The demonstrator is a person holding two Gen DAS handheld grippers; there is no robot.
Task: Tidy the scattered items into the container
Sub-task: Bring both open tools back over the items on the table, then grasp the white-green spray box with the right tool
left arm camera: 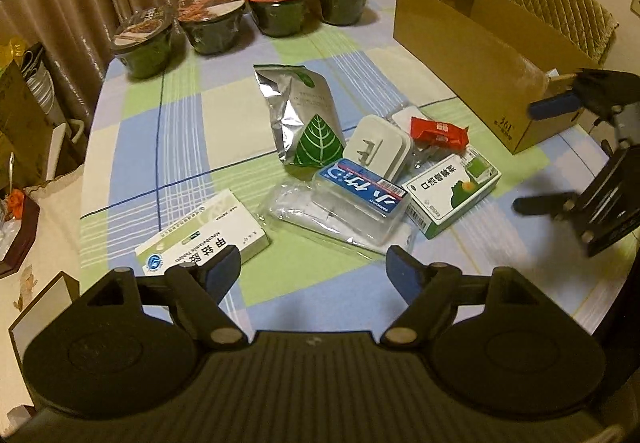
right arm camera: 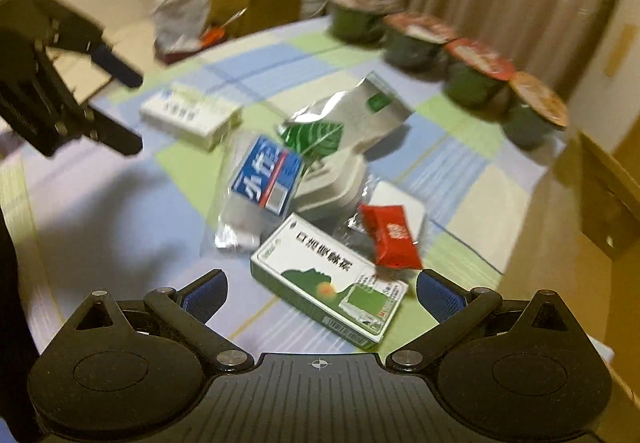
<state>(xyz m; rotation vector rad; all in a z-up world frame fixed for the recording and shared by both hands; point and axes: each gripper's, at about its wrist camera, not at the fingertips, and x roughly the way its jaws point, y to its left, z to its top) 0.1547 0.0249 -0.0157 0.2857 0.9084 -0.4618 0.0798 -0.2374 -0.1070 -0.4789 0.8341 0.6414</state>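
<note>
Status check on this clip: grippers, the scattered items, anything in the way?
Left gripper open, empty. Right gripper open, empty, nearest the green-and-white medicine box. Items in a heap on the table; cardboard box open. Nothing blocking.

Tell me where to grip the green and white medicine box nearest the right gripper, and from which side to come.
Grip the green and white medicine box across its two long side edges, coming down from above with the right gripper, whose jaws already stand open on either side of its near end. The box lies flat on the tablecloth, so its narrow width suits the jaws. Take the near end: the red packet appears to overlap the far corner.
</note>
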